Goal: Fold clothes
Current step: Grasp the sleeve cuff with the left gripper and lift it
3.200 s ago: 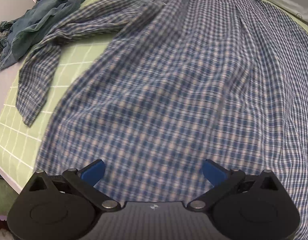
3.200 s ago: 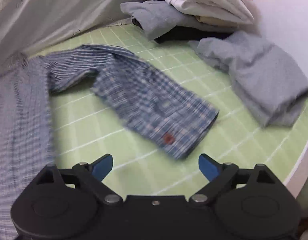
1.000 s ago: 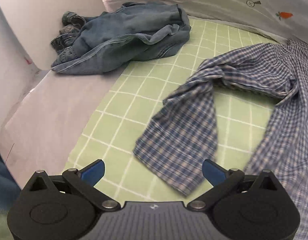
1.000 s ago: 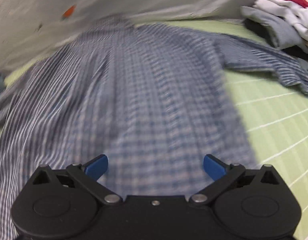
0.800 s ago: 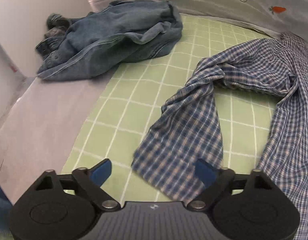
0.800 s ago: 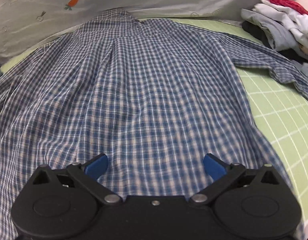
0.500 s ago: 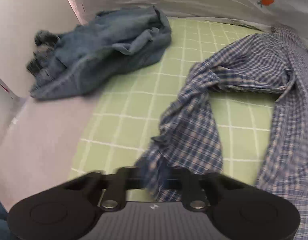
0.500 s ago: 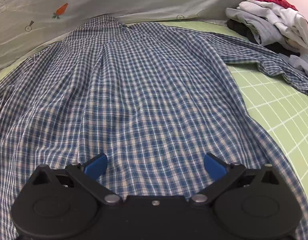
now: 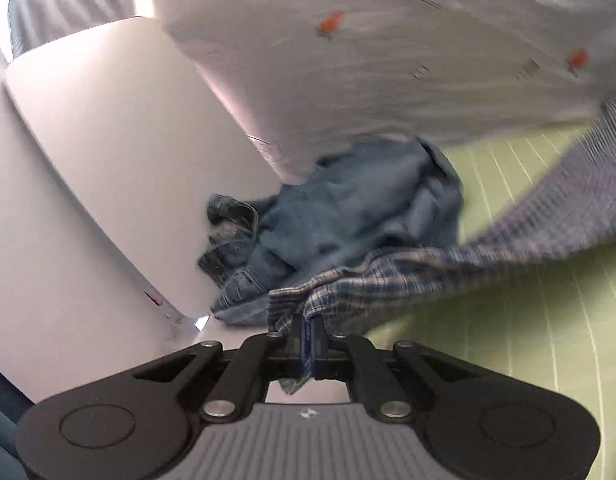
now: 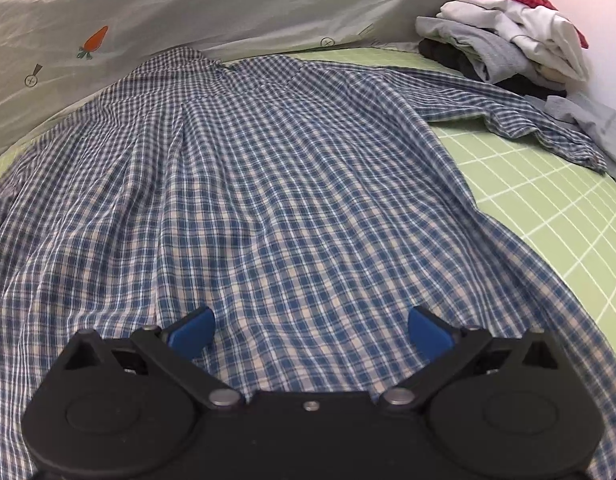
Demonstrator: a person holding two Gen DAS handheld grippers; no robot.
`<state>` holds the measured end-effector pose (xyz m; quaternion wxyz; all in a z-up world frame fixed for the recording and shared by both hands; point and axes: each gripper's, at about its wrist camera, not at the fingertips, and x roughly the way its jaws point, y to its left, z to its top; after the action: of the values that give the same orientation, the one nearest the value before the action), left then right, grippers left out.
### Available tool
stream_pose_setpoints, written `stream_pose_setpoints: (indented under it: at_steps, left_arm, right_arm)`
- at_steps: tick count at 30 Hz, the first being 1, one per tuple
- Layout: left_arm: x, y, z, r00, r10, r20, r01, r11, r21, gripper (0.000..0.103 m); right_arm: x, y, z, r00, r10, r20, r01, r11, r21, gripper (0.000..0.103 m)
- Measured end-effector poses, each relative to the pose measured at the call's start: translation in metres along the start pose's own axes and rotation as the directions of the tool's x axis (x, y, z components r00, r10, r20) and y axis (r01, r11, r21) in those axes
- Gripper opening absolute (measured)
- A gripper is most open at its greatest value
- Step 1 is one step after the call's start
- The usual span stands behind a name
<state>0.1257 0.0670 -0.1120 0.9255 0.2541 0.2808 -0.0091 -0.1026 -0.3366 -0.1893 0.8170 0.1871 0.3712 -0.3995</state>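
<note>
Left gripper (image 9: 306,330): jaws just closed, clamped on the cuff of the plaid shirt's sleeve (image 9: 447,272), lifted off the green grid mat (image 9: 507,360).
Right gripper (image 10: 309,330): jaws apart, nothing between them, above the shirt body.
Plaid shirt (image 10: 268,184): spread flat on the mat, collar far.
Technique: carry the sleeve across the body, keeping it taut and clear of the denim pile (image 9: 347,216).
Risk: a thin cuff may slip.

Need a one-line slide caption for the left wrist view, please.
Left gripper shut on the plaid shirt's sleeve cuff, lifting it off the green grid mat, denim heap behind.
</note>
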Motion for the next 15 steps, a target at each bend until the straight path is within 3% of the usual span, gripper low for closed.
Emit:
stream_pose_setpoints:
  at_steps: [3, 6, 9, 11, 13, 15]
  left_arm:
    - [0.005, -0.007, -0.022, 0.989, -0.097, -0.109, 0.097, 0.995, -0.011, 0.007]
    - [0.012, -0.007, -0.042, 0.957, -0.188, -0.222, 0.169, 0.980, -0.101, 0.009]
    - [0.016, 0.004, -0.052, 0.924, -0.256, -0.283, 0.199, 0.956, -0.215, 0.022]
    - [0.014, 0.017, -0.055, 0.908, -0.327, -0.261, 0.227, 0.910, -0.347, 0.040]
    - [0.011, 0.036, -0.058, 0.893, -0.402, -0.205, 0.253, 0.823, -0.509, 0.070]
    - [0.011, 0.049, -0.060, 0.886, -0.436, -0.157, 0.255, 0.743, -0.619, 0.076]
  right_arm:
    - [-0.001, 0.001, -0.001, 1.000, -0.006, 0.004, 0.006, 1.000, 0.006, 0.103]
    - [0.000, 0.002, -0.001, 1.000, -0.012, 0.006, 0.011, 1.000, 0.012, 0.103]
    - [0.000, 0.003, -0.002, 1.000, -0.014, 0.010, 0.014, 1.000, 0.014, 0.103]
    - [-0.001, 0.003, -0.004, 1.000, -0.014, 0.017, 0.014, 1.000, 0.014, 0.103]
    - [-0.002, 0.004, -0.006, 0.999, -0.016, 0.030, 0.016, 1.000, 0.015, 0.103]
    - [-0.003, 0.005, -0.009, 0.999, -0.020, 0.048, 0.019, 1.000, 0.019, 0.103]
